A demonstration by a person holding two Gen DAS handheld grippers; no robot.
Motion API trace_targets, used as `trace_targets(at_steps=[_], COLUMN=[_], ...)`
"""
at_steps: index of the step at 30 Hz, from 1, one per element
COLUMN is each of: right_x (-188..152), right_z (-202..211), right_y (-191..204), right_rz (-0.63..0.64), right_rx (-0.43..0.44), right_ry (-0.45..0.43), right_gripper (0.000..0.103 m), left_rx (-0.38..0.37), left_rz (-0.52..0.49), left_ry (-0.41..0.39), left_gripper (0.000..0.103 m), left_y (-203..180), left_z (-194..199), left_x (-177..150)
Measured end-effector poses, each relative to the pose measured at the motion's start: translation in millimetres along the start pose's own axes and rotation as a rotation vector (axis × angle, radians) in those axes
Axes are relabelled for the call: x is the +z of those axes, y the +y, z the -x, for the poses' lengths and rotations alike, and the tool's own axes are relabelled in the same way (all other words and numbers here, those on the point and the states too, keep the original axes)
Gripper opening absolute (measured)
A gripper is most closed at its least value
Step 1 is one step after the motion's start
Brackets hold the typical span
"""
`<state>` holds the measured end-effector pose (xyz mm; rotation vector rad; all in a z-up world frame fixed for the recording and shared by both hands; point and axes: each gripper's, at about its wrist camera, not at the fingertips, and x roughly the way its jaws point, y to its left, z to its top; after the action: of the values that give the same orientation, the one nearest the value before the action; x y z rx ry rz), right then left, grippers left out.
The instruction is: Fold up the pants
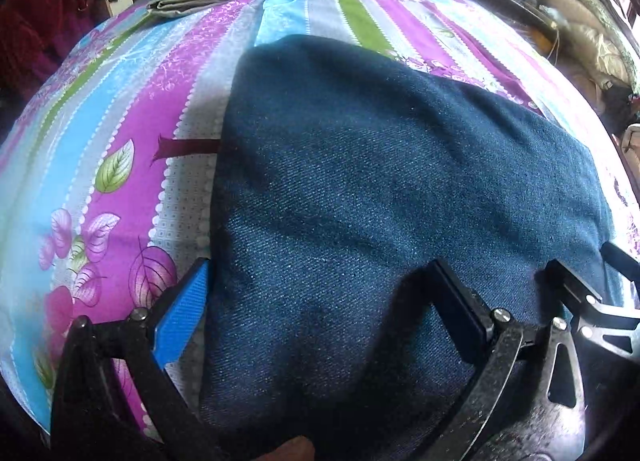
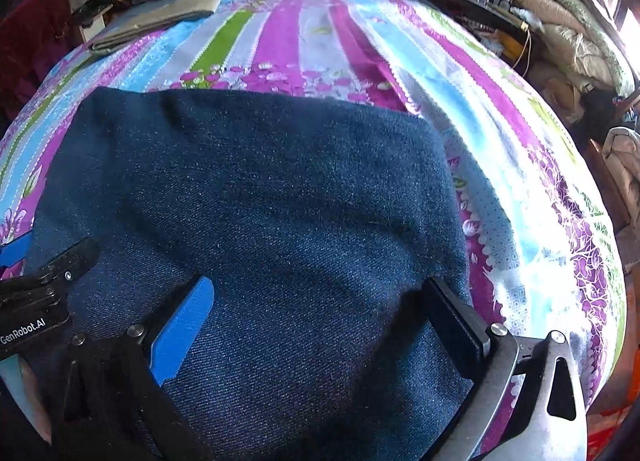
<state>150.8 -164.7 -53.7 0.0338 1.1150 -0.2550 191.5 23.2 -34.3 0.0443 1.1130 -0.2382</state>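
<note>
left wrist: pants [image 1: 380,189] folded flat on striped bedsheet [image 1: 132,133], left gripper [image 1: 320,293] spread wide, fingers straddling near-left edge, nothing grasped | right wrist: right gripper [image 2: 320,309] spread wide over pants [image 2: 248,197] near-right corner, left gripper [image 2: 44,277] alongside

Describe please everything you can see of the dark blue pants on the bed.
The pants are dark blue denim with a fine diagonal weave, already folded into a thick, roughly rectangular block with rounded far corners. They lie flat on the striped floral bedsheet, with soft creases across the top. No waistband, pockets or hems show. Both tools are open over the near part: the left tool and the right tool; whether their fingers press the cloth I cannot tell.
</note>
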Motion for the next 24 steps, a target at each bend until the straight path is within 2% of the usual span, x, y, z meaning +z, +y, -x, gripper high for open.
trace_targets(at_steps=[4, 7, 13, 17, 24], right_x=[11, 15, 2, -3, -19], right_z=[-4, -9, -7, -7, -5], right_y=[1, -1, -1, 0, 2], right_rz=[0.025, 0.02, -0.047, -0.076, -0.052], right_rx=[0.008, 0.02, -0.004, -0.006, 0.002], right_ry=[0.115, 0.14, 0.015, -0.029, -0.168], right_gripper=[0.103, 0.103, 0.103, 0.103, 0.103], left_rx=[-0.015, -0.018, -0.041, -0.077, -0.118], left_rz=[0.01, 0.014, 0.043, 0.06, 0.073], left_ry=[0.004, 0.004, 0.002, 0.003, -0.033], left_gripper=[0.103, 0.103, 0.103, 0.103, 0.103], left_y=[5, 3, 7, 12, 16], left_z=[1, -1, -1, -2, -4], left_x=[-2, -1, -4, -4, -10])
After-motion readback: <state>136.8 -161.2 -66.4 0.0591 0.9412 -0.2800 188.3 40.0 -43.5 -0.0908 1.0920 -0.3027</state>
